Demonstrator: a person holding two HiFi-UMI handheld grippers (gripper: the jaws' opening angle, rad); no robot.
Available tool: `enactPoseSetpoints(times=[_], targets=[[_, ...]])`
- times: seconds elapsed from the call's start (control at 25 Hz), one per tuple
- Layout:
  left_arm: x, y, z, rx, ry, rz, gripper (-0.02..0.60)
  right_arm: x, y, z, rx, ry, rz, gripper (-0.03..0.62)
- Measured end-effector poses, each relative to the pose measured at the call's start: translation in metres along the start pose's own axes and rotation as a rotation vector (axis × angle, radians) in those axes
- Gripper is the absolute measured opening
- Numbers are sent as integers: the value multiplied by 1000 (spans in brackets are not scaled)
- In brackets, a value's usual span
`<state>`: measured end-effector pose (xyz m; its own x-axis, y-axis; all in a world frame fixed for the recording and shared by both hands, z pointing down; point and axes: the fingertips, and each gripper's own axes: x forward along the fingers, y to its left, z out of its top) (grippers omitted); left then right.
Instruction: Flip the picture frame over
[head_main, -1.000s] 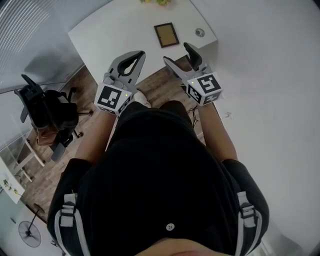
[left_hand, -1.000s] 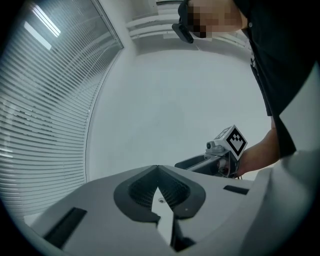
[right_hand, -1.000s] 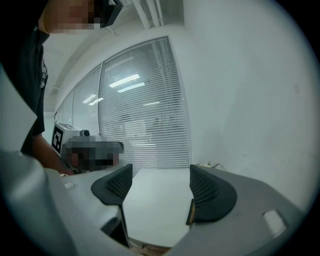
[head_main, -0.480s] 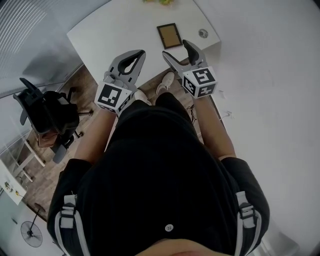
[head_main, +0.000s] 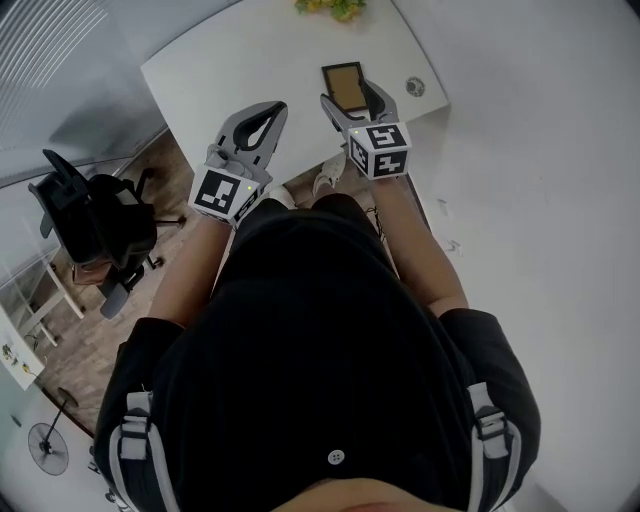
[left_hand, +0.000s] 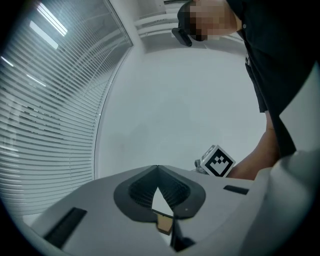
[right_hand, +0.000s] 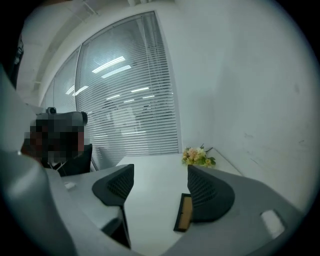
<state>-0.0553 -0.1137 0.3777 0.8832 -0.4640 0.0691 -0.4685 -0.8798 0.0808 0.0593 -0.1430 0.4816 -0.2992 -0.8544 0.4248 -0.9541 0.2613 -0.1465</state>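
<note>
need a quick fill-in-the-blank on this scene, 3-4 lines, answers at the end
The picture frame lies ___ on the white table.
The left claw has its jaws ___.
Beyond the frame, at the table's far edge, sits a bunch of ___.
On the wooden floor stands a black office ___.
Answers: flat; shut; flowers; chair.

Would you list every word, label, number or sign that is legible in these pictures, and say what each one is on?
No readable text anywhere.
Cube on the left gripper and cube on the right gripper: black-and-white square markers, no letters.
Picture frame: plain brown panel, no print.
The right gripper's jaws have just been closing slightly; they stand apart, not pressing the picture frame.
</note>
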Motion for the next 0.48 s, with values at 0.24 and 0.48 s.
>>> enactPoseSetpoints(times=[0.24,0.48], targets=[[27,17,-19,-9,19,30,8,40,-24,-35,23,84,-36,328],[51,30,-37,-14,19,44,8,72,-37,-64,47,150,-39,316]])
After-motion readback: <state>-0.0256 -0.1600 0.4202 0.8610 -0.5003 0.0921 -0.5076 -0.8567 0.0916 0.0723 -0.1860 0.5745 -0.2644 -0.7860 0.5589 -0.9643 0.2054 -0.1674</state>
